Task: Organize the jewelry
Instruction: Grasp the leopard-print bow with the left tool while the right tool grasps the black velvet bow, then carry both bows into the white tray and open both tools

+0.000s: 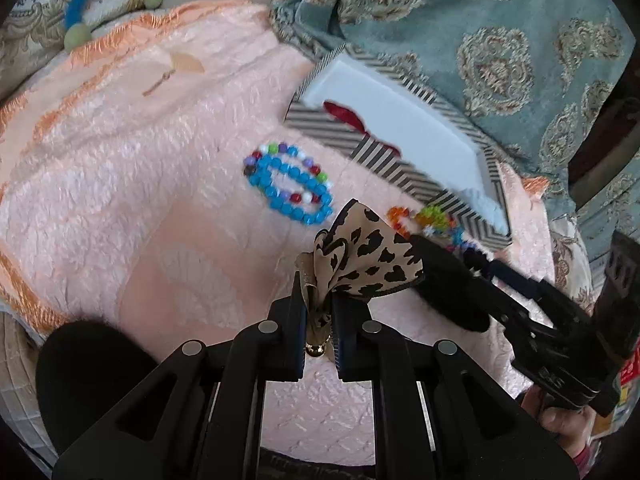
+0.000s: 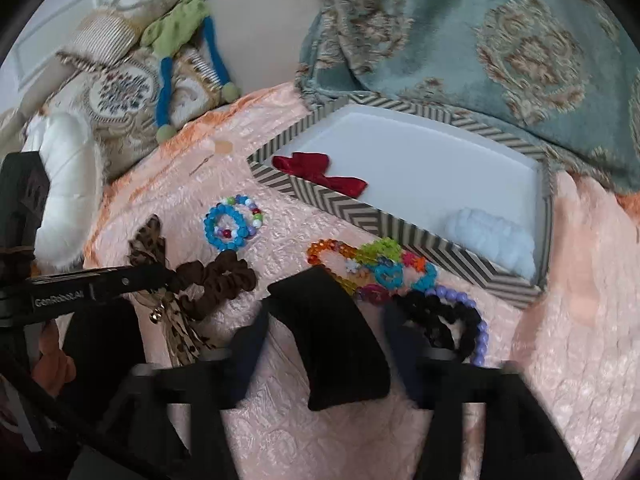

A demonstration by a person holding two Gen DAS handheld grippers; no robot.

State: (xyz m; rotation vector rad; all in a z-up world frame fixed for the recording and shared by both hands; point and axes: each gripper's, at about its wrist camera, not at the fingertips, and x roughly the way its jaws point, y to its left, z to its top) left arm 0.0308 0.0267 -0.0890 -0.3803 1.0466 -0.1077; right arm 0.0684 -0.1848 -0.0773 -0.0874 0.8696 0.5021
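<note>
My left gripper (image 1: pixel 318 304) is shut on a leopard-print bow hair clip (image 1: pixel 368 256) with a gold clasp, held above the pink bedspread; the clip also shows in the right wrist view (image 2: pixel 160 280). My right gripper (image 2: pixel 324 328) is open, low over the bedspread, with a black pad between its fingers, just short of a black scrunchie (image 2: pixel 436 316) ringed by a purple bead bracelet (image 2: pixel 476 320). The striped box (image 2: pixel 360 212) holds a red bow (image 2: pixel 316 172) and a pale blue scrunchie (image 2: pixel 492 240). Blue bead bracelets (image 1: pixel 288 184) and colourful bead strands (image 2: pixel 376 264) lie in front of it.
A brown scrunchie (image 2: pixel 216 280) lies beside the left gripper. A teal patterned blanket (image 2: pixel 500 48) is heaped behind the box. Patterned cushions (image 2: pixel 120 92) and a green-blue plush toy (image 2: pixel 176 40) lie at the far left.
</note>
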